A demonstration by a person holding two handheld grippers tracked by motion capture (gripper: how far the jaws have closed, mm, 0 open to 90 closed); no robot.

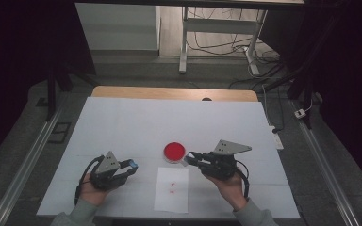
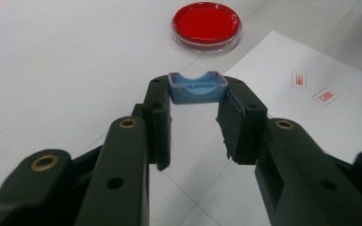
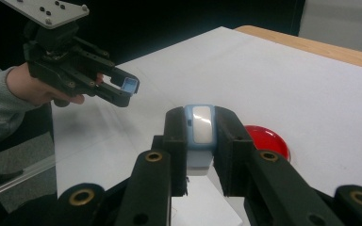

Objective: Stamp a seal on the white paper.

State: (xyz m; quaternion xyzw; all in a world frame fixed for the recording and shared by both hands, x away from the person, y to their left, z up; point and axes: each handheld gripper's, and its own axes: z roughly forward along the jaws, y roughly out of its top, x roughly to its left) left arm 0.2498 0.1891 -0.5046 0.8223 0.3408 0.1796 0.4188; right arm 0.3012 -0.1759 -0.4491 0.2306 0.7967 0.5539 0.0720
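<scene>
My left gripper (image 1: 132, 165) is shut on a small light-blue cap (image 2: 198, 88), pinched at the jaw tips with its hollow side up, above the white table cover. My right gripper (image 3: 201, 117) is shut on a small blue stamp (image 3: 201, 129) with a white face, held upright between the pads. In the high view the right gripper (image 1: 191, 158) hovers just right of a round red dish (image 1: 174, 151). A white paper sheet (image 1: 171, 189) lies in front of the dish and bears two small red stamped marks (image 2: 299, 79). The left gripper (image 3: 122, 92) with its cap shows far left in the right gripper view.
A white cover (image 1: 122, 122) spans the table, with a wooden edge (image 1: 169, 92) at the far side. Beyond stand a white desk frame (image 1: 185, 42) and loose floor cables (image 1: 264, 56). Metal rails (image 1: 33, 150) run along both sides of the table.
</scene>
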